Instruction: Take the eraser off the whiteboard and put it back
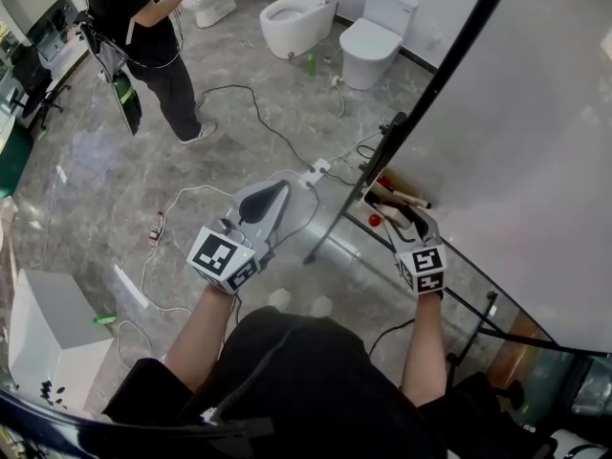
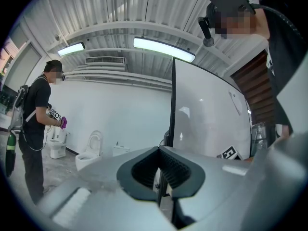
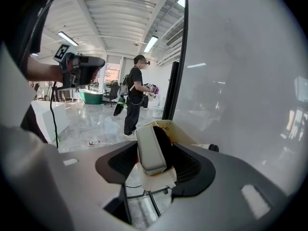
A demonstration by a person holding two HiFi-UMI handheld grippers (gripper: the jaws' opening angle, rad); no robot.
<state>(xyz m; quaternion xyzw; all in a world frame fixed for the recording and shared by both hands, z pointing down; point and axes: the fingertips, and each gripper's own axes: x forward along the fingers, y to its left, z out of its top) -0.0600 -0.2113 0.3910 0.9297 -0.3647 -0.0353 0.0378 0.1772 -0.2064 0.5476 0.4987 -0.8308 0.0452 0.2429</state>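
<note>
Eraser (image 3: 150,154): set back on whiteboard (image 3: 250,81) tray (image 3: 186,132).
Right gripper (image 3: 155,146): wide around it, apparently loose.
Left gripper (image 2: 160,149): closed, empty.
Next: back away cleanly.

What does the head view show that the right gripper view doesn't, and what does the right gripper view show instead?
Only the head view: the marker cube on the right gripper, and the forearm behind it. Only the right gripper view: the ceiling lights, and a close look at the pale eraser standing between that gripper's jaws. Both: the whiteboard, the person in black, and the left gripper.
</note>
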